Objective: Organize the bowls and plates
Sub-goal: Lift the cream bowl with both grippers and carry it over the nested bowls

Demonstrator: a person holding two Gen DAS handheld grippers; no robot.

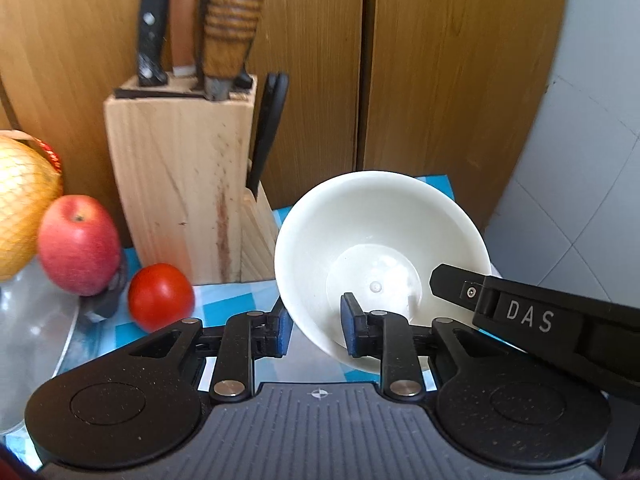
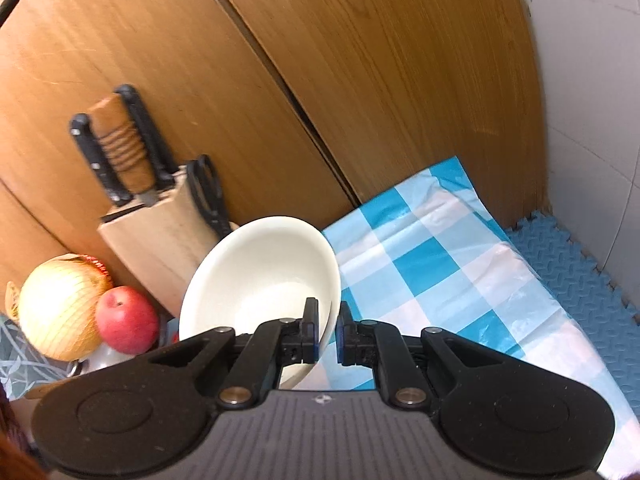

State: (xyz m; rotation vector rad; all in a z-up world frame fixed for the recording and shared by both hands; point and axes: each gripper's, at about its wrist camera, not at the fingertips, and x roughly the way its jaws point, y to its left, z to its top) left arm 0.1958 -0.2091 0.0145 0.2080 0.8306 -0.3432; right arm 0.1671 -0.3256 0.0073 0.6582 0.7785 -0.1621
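We are holding one white bowl point(image 1: 380, 248) between our two grippers, tilted and lifted above the blue-and-white checked cloth point(image 2: 440, 264). Our left gripper point(image 1: 316, 330) is gripping the bowl's near wall, one pad outside and one inside. Our right gripper point(image 2: 328, 330) is pinching the rim on the opposite side, its jaws nearly together on the thin wall. Behind the bowl we are seeing one wooden knife block point(image 1: 180, 184) with three handles sticking up from its top and one pair of black scissors point(image 1: 270, 128) in its side slot. To the left we are counting one red apple point(image 1: 78, 244), one tomato point(image 1: 160, 296) and one netted yellow fruit point(image 1: 24, 208).
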